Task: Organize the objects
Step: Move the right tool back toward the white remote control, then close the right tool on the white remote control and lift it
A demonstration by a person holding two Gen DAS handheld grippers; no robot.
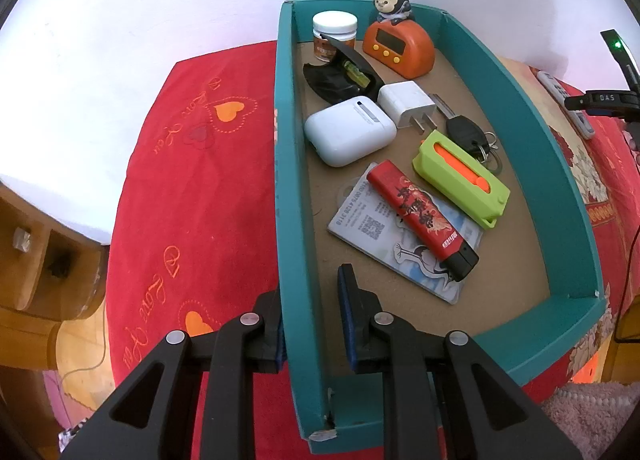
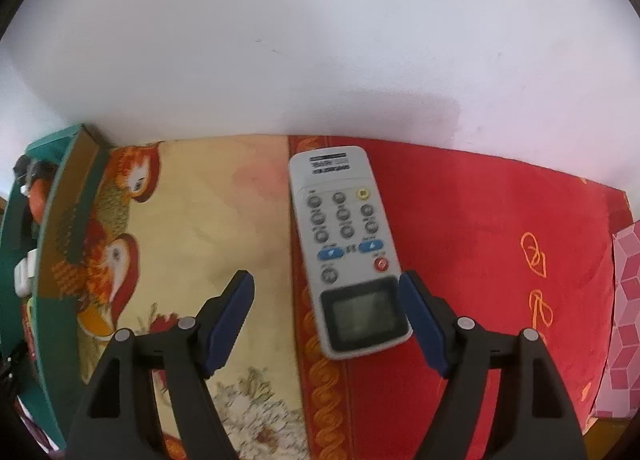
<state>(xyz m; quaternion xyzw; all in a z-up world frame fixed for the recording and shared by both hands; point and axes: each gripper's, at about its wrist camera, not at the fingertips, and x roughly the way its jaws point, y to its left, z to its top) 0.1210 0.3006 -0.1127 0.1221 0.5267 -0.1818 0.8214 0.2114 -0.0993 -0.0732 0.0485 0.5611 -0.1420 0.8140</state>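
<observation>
In the left wrist view, the left gripper point(image 1: 310, 314) is pinched onto the near left wall of a teal cardboard box with a brown floor point(image 1: 286, 180), one blue-padded finger outside the wall and the other inside, pads pressed against it. The box sits on a red cloth embroidered with orange hearts point(image 1: 192, 196) and holds a white earbud case point(image 1: 348, 136), a white plug adapter point(image 1: 406, 104), a red and black lighter point(image 1: 420, 220) lying on a printed card point(image 1: 360, 220), a lime-green utility knife with an orange slider point(image 1: 460, 178), a black car key on a ring point(image 1: 466, 134), a black open pouch point(image 1: 344, 76), a white-lidded jar point(image 1: 334, 34) and an orange timer topped with a cartoon figure point(image 1: 398, 46). In the right wrist view, the right gripper point(image 2: 326, 314) is spread wide, holding nothing; a grey remote control with a small screen point(image 2: 346, 244) lies flat on the red cloth between its fingers, its screen end just beside the right pad point(image 2: 420, 324), the left pad well apart. The teal box edge shows at far left.
</observation>
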